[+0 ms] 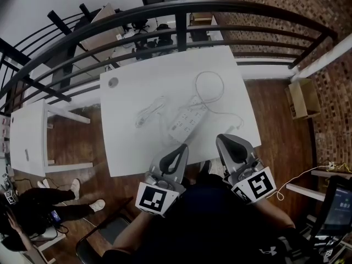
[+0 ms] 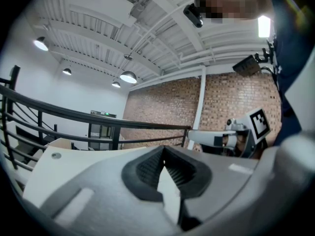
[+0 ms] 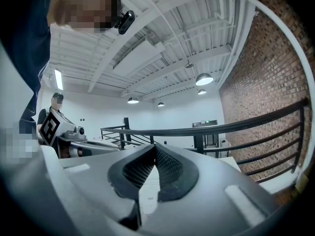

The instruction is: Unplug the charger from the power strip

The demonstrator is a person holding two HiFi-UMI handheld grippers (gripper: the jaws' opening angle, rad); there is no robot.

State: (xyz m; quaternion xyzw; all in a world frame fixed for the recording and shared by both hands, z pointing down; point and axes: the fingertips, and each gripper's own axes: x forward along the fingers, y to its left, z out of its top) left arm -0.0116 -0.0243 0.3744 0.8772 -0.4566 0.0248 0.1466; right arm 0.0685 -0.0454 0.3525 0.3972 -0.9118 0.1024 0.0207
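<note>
A white power strip [image 1: 187,121] lies on the white table [image 1: 126,147], its white cord [image 1: 212,87] looping toward the far edge. A white charger [image 1: 196,101] with a thin cable sits plugged in at its far end. My left gripper [image 1: 183,146] hovers at the table's near edge, shut and empty, just short of the strip. My right gripper [image 1: 219,138] hangs beside it to the right, shut with nothing held. In the left gripper view the left gripper [image 2: 164,148] has its tips together, and the right gripper [image 3: 154,146] shows the same in its own view.
A second loose white cable [image 1: 149,112] lies left of the strip. A black curved railing [image 1: 181,10] runs behind the table. A smaller white table [image 1: 27,136] stands at left, a cardboard box [image 1: 303,98] on the wooden floor at right. A person sits at lower left.
</note>
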